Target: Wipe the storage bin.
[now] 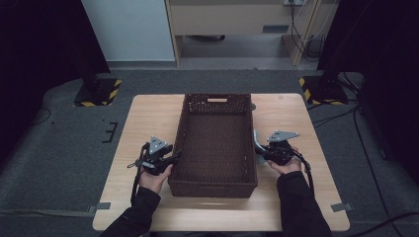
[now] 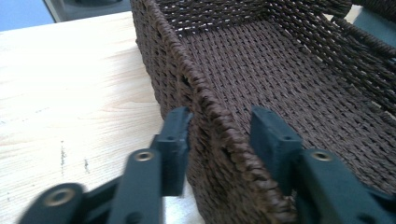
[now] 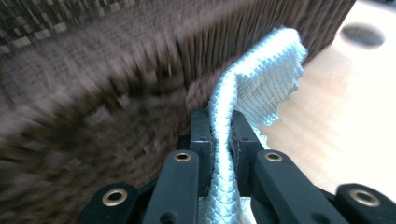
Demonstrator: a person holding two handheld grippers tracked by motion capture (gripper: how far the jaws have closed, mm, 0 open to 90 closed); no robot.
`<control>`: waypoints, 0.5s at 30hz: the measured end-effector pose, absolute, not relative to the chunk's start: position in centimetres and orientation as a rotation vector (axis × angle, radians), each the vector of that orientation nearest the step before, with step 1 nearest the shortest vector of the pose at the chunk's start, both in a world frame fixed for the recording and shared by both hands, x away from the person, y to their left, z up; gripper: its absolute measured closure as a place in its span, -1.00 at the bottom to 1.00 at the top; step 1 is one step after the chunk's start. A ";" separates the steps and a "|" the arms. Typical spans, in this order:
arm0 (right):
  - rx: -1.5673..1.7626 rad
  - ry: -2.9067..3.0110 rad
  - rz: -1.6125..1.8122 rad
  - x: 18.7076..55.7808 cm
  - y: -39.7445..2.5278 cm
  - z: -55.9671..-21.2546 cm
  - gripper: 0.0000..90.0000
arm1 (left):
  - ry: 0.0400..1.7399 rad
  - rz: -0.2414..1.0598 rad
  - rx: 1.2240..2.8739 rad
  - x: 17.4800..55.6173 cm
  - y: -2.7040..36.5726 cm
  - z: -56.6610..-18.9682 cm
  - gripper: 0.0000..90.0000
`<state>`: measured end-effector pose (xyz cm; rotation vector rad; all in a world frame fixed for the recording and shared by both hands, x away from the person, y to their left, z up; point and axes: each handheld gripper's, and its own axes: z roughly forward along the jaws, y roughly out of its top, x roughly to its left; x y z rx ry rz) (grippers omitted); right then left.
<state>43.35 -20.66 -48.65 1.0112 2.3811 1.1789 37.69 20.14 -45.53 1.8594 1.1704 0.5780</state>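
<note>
Status: basket [image 1: 216, 143] empty. Right gripper [image 3: 219, 133] clamped on pale-blue cloth [image 3: 261, 88], held just outside basket's right wall, above table [image 1: 148, 118]. Left gripper [image 2: 219, 135] jaws apart, straddling left rim, w/o clamping. Remaining, prob.: lift cloth over wall, release inside.

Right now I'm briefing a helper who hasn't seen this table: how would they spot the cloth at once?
Start at the wooden table and the dark woven basket in its middle. Go to the basket's right wall, where the right gripper is shut on the cloth, which lies just outside the basket. It is the one pale blue, waffle-textured, limp thing beside stiff brown weave.
</note>
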 end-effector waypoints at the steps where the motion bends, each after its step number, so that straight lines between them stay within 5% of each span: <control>1: 1.023 2.395 1.172 43.4 -20.5 -49.1 0.85 | 1.172 0.574 1.863 37.7 20.2 -45.5 0.02; 7: 1.032 2.435 1.094 43.5 -19.8 -50.1 0.85 | 1.128 0.552 1.877 37.1 20.4 -45.2 -0.09; 15: 0.980 2.244 1.339 41.8 -22.2 -45.3 0.85 | 1.103 0.531 1.921 36.5 20.4 -45.4 -0.02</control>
